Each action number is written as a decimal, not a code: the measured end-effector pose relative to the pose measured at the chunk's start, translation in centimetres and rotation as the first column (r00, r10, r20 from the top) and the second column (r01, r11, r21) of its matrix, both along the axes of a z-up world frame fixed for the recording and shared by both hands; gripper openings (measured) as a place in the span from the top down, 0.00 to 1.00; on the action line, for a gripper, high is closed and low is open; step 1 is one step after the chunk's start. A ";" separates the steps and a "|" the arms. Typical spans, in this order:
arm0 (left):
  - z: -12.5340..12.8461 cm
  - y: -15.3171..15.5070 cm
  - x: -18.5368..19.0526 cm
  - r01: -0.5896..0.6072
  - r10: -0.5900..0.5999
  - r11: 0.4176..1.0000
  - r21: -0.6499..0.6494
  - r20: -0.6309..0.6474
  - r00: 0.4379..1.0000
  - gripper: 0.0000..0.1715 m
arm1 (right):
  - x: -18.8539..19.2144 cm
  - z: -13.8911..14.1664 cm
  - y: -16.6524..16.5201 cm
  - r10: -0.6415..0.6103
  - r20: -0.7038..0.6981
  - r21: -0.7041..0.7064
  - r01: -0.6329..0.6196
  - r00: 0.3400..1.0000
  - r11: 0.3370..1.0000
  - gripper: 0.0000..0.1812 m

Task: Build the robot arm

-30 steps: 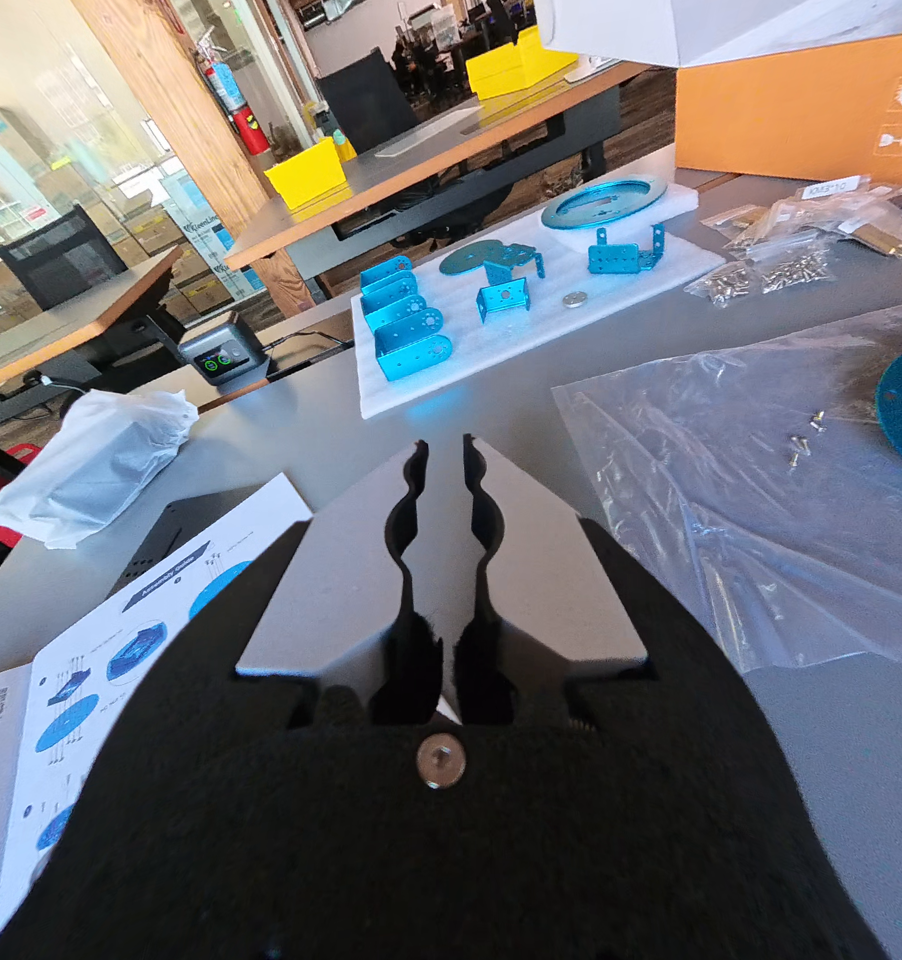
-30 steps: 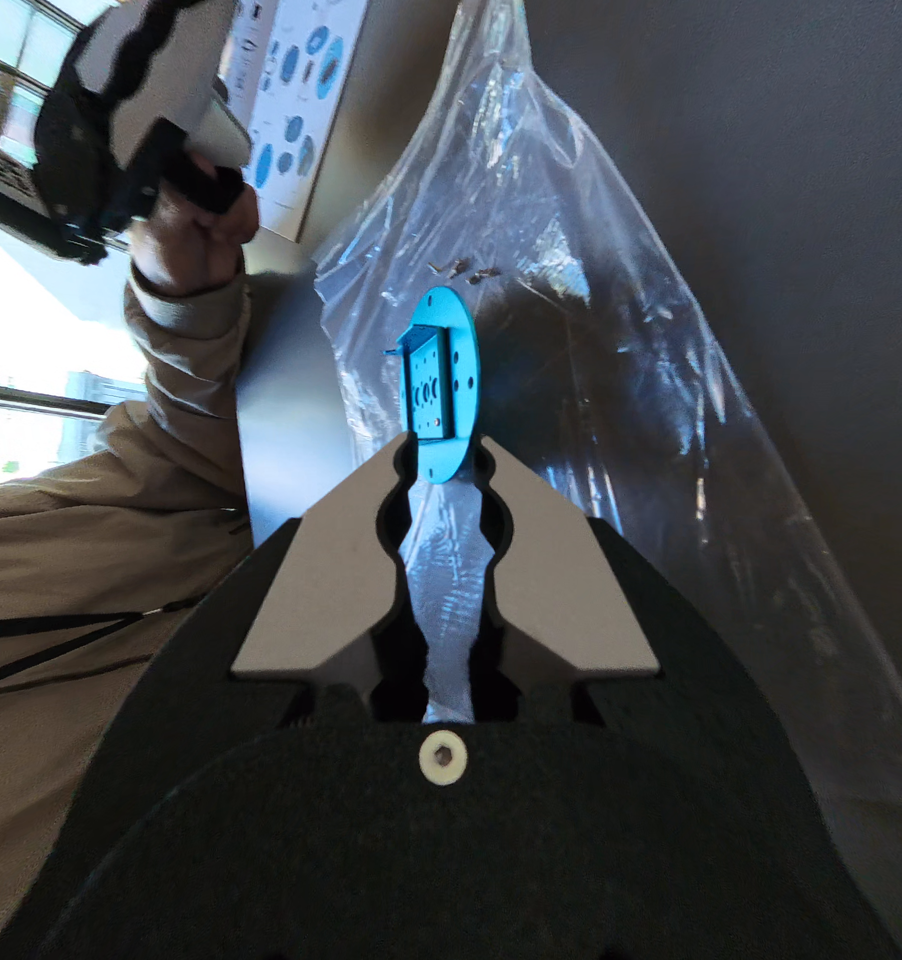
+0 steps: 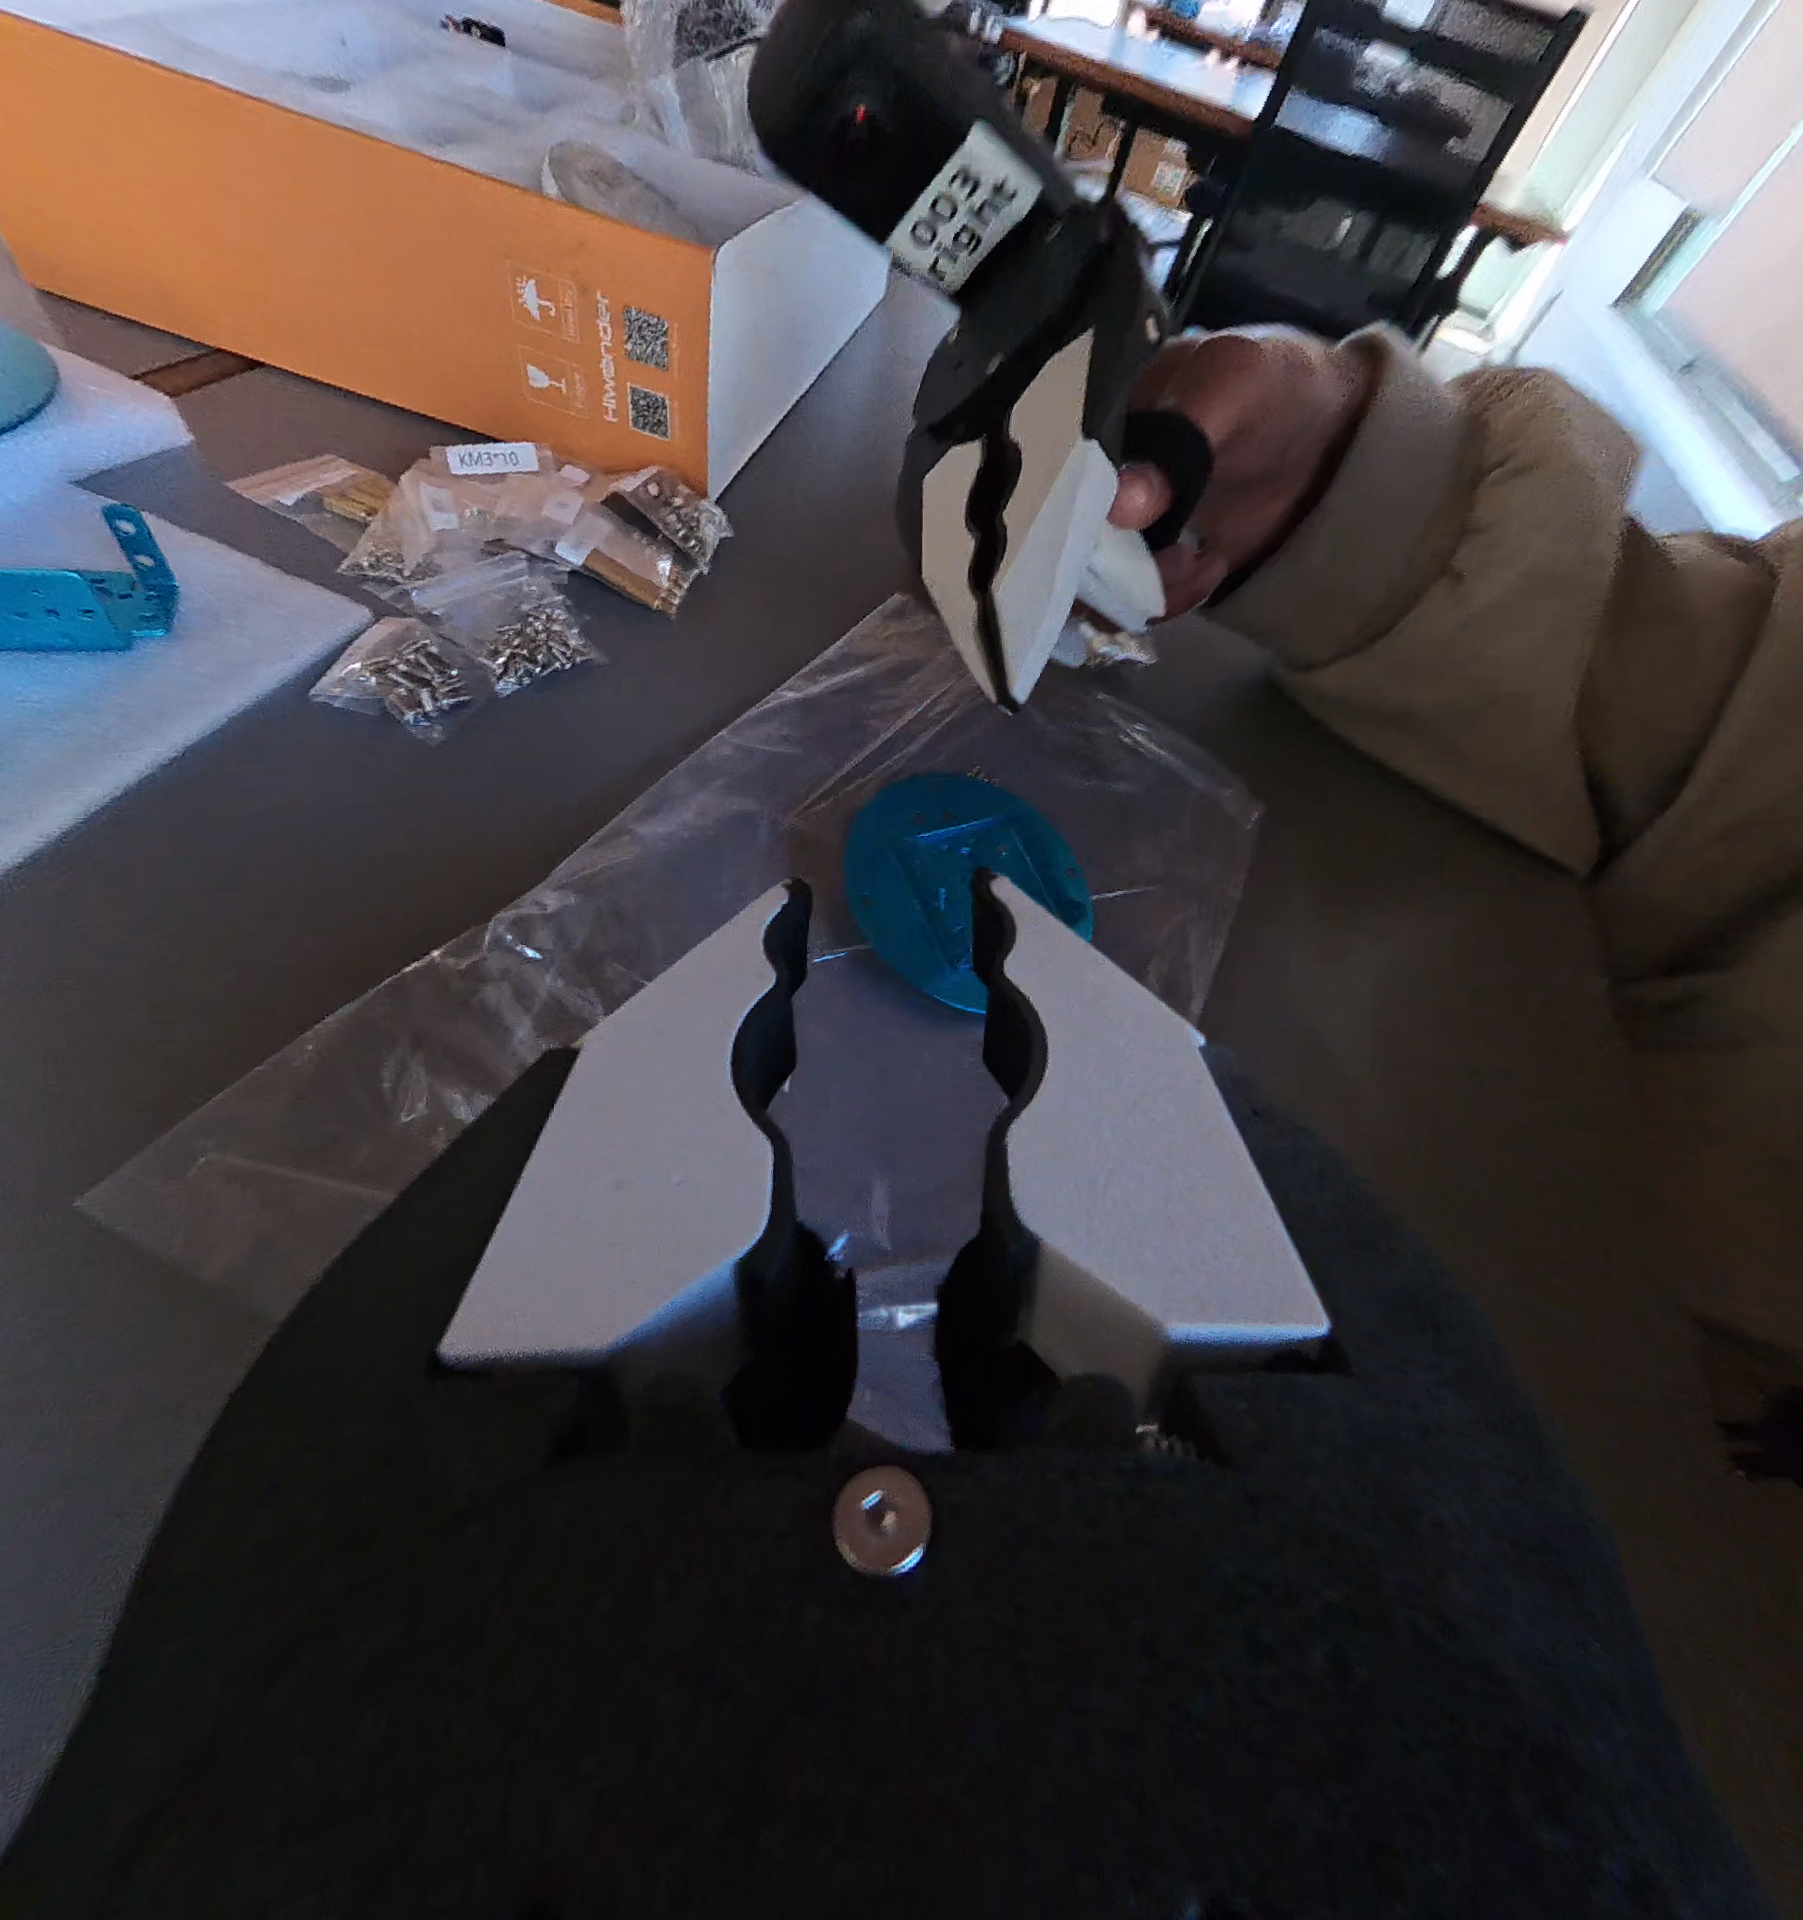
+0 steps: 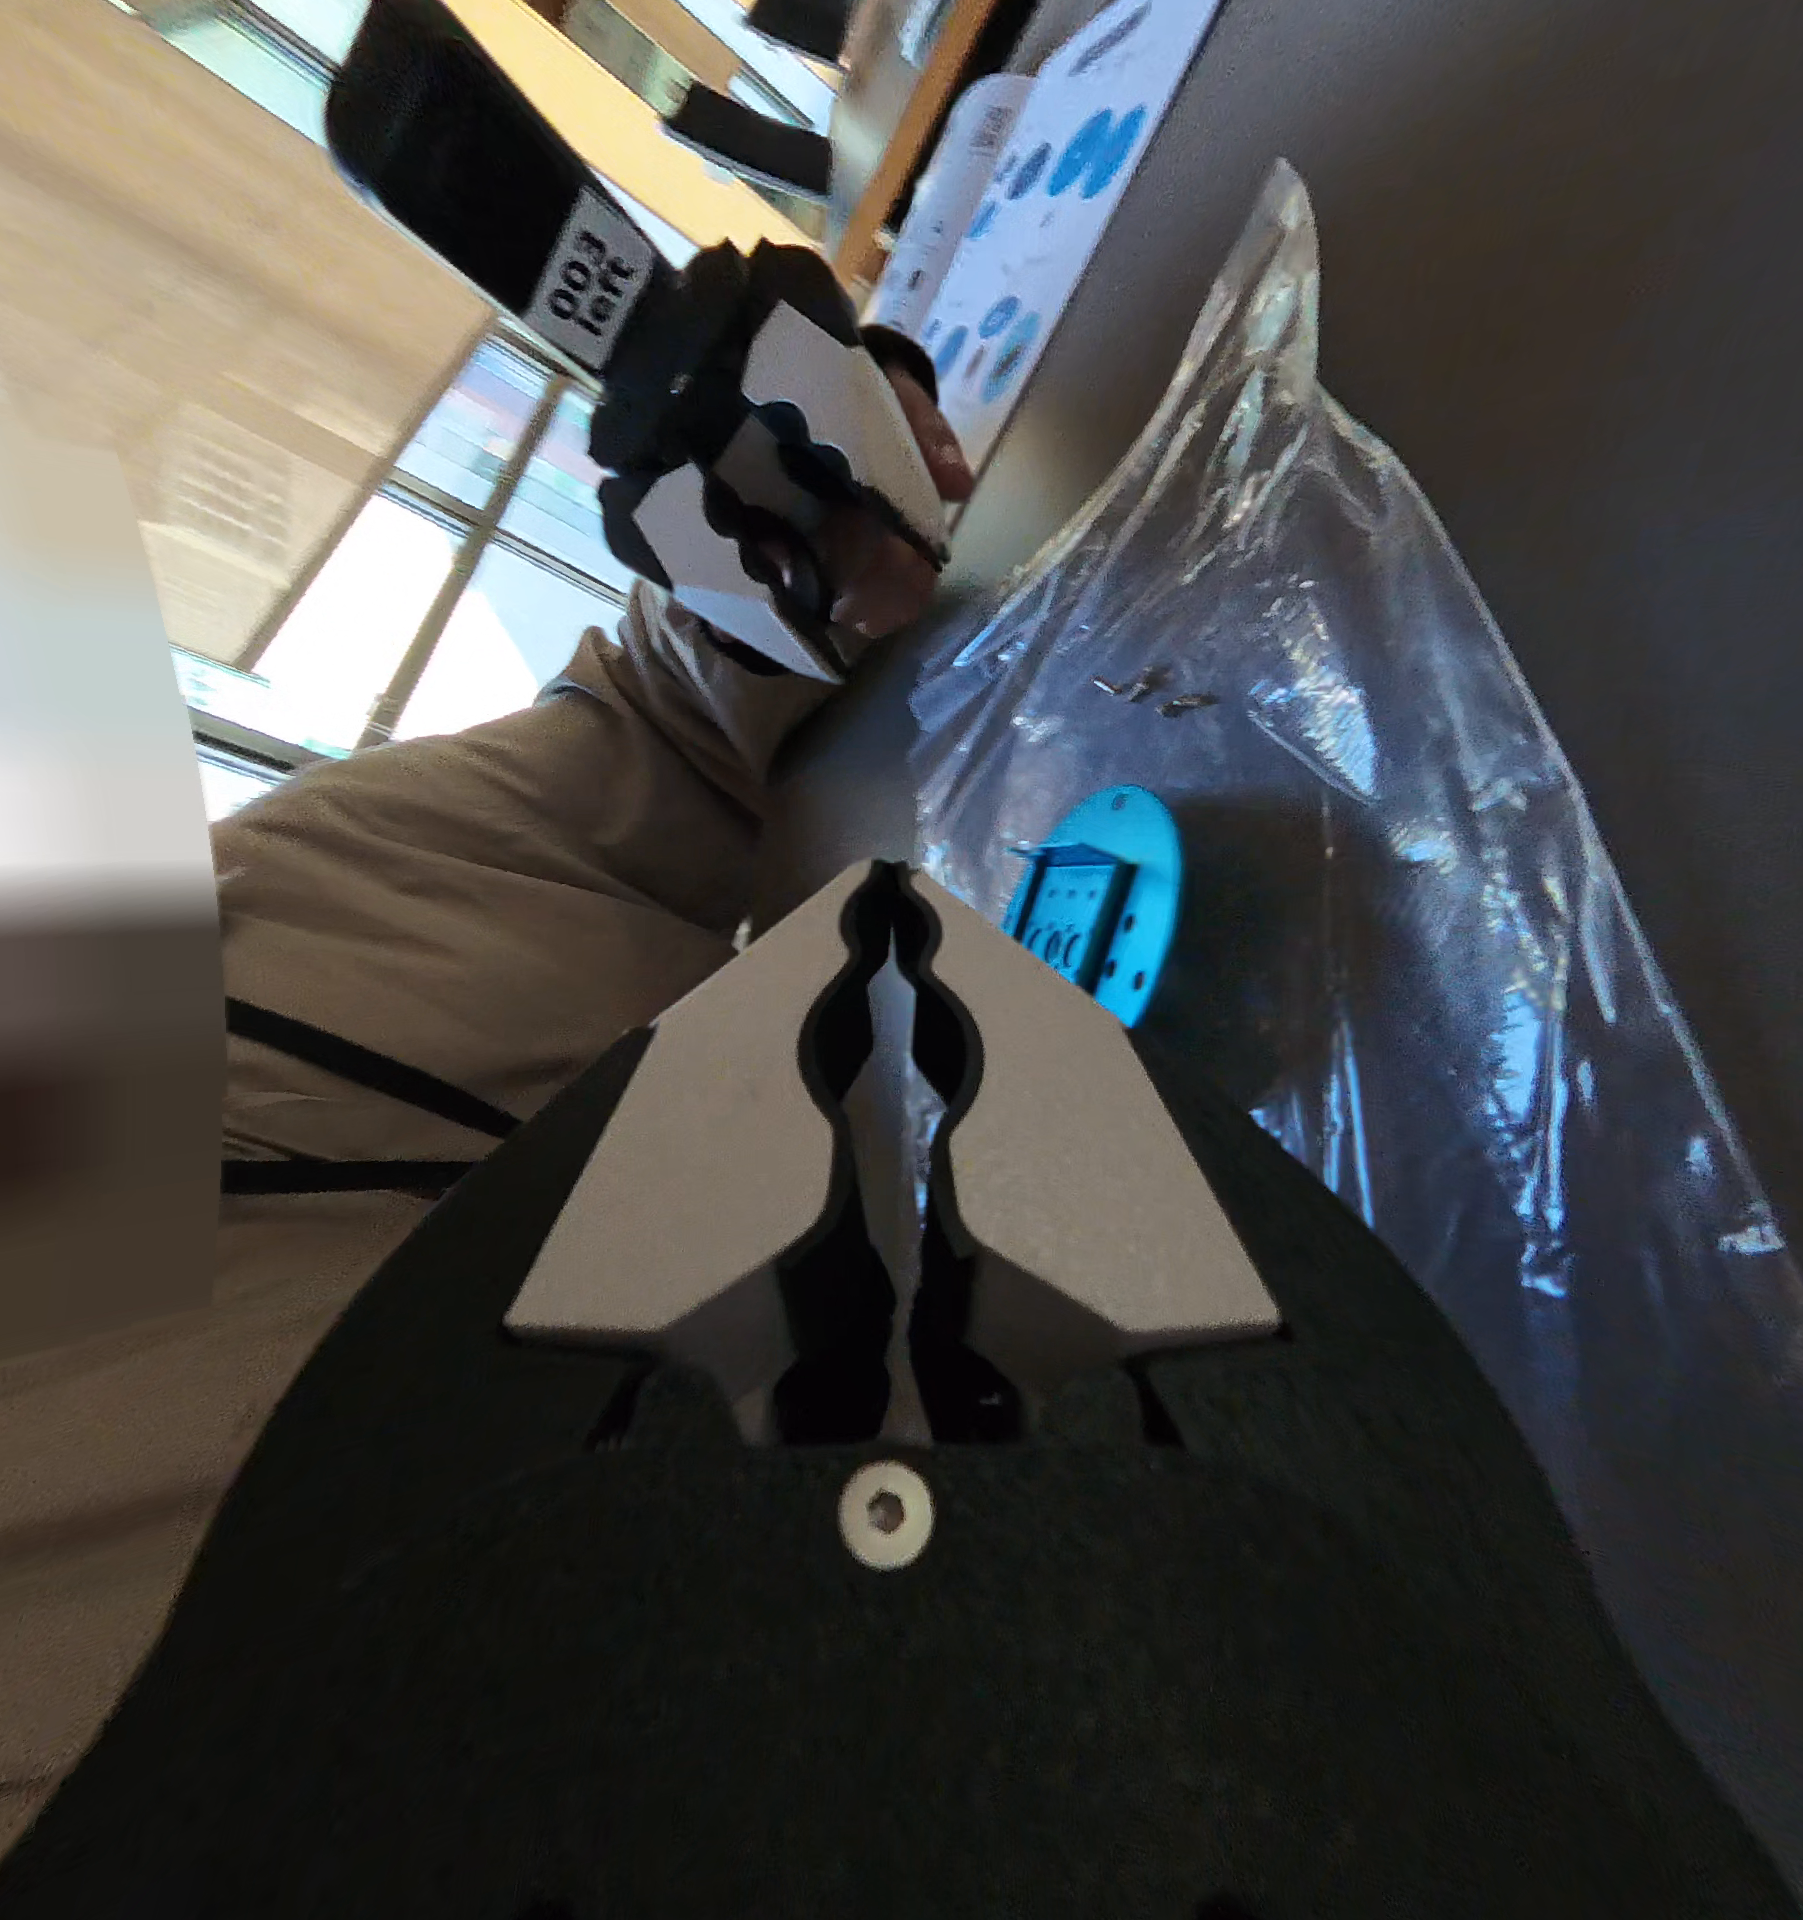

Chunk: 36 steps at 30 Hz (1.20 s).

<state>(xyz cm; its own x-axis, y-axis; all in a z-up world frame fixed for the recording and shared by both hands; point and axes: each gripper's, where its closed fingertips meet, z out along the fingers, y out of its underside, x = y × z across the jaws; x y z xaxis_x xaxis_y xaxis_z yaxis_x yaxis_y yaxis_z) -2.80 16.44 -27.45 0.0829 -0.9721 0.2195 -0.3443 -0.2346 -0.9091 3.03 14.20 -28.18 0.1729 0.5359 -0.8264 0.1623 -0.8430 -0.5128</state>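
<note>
The left gripper hangs over the near part of a clear plastic bag spread flat on the grey bench, its fingers spread apart with nothing between them, one tip just over the edge of a blue round metal plate with a square bracket on it. The right gripper is pressed together at the tips, gripping nothing, just beside the same plate and above the bag. The plate looks stiff, thin and light, probably slick on its anodised face, so its rim or the raised bracket seems the surest hold; the bag is limp and slippery and would likely slide under it. The left wrist view alone shows the orange cardboard box toward the far edge, small packets of screws before it, and a blue bracket on white foam. The right wrist view alone shows loose screws lying on the bag beyond the plate and a printed instruction sheet farther along the bench.
</note>
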 end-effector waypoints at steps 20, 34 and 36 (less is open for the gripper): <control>-3.7 -0.8 -2.1 -0.026 0.059 0.978 0.209 -0.152 0.987 0.85 | 1.2 -4.1 -1.8 -0.196 0.517 0.704 -0.283 0.833 0.651 0.83; -3.6 -2.6 -1.6 0.038 -0.024 0.994 0.104 -0.130 0.991 0.85 | 1.3 -5.9 -1.2 -0.193 0.557 0.702 -0.334 0.808 0.630 0.99; -3.5 -2.5 -1.6 0.034 -0.023 0.996 0.084 -0.123 0.992 0.85 | 1.2 -5.9 -1.3 -0.179 0.553 0.689 -0.326 0.814 0.647 0.99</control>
<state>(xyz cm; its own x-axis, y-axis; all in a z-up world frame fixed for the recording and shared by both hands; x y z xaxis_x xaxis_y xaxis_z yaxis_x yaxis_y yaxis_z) -4.45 13.94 -30.95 0.0758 -0.9893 0.1250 -0.4593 -0.1459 -0.8762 4.25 12.86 -34.10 0.3635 0.9283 0.0778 0.6534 -0.1946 -0.7315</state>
